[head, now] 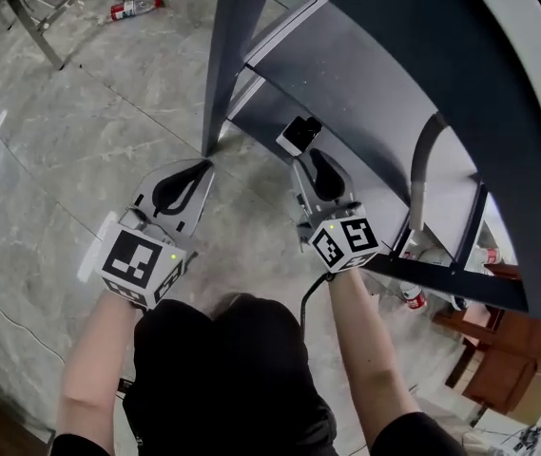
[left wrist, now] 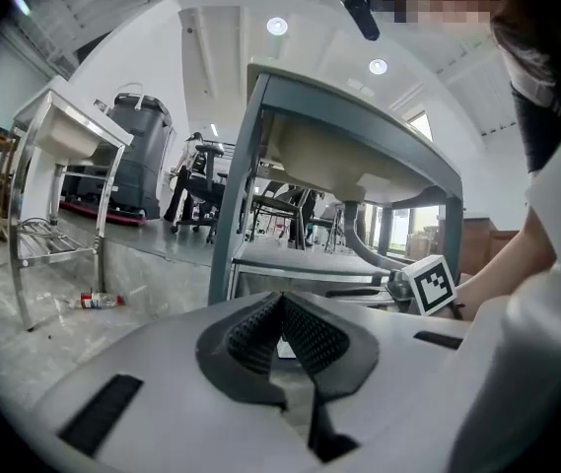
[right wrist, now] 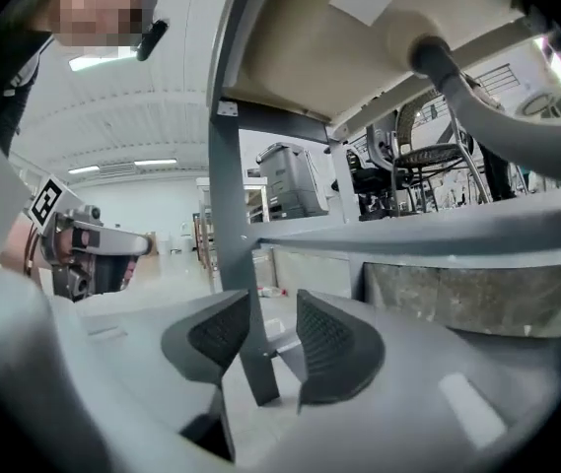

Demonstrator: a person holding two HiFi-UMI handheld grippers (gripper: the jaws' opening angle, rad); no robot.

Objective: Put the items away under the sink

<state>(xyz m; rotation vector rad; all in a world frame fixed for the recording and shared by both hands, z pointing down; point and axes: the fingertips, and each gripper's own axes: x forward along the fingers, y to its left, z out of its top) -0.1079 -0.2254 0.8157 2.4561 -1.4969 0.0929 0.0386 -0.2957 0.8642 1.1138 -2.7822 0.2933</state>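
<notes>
In the head view I look down at the floor (head: 80,131) in front of the sink (head: 536,93). My left tool (head: 202,169) is closed and has nothing in it. My right tool (head: 318,157) is close to the shelf (head: 365,65) under the sink. A small black and white thing (head: 299,133) sits just past its tips. I cannot tell what it is. One bottle (head: 135,9) lies on its side on the floor at the top left, well away from the sink. Its long side runs left to right across the picture, a little higher at the right. I cannot tell which end has the cap. More bottles (head: 413,294) show low on the right, behind a dark rail (head: 441,275). I cannot tell if they are put away.

In the left gripper view the left tool's (left wrist: 281,299) tips touch and hold nothing. The bottle (left wrist: 98,301) lies flat on the floor, far off to the left, with its long side going left to right.

In the right gripper view the right tool's (right wrist: 272,299) jaws stand apart and press on nothing. The sink's leg (right wrist: 229,215) shows in the gap, farther off, I think. I see no item on the part of the shelf (right wrist: 428,233) that shows here.

I think the job is not done. That bottle needs picking up and putting under the sink.
</notes>
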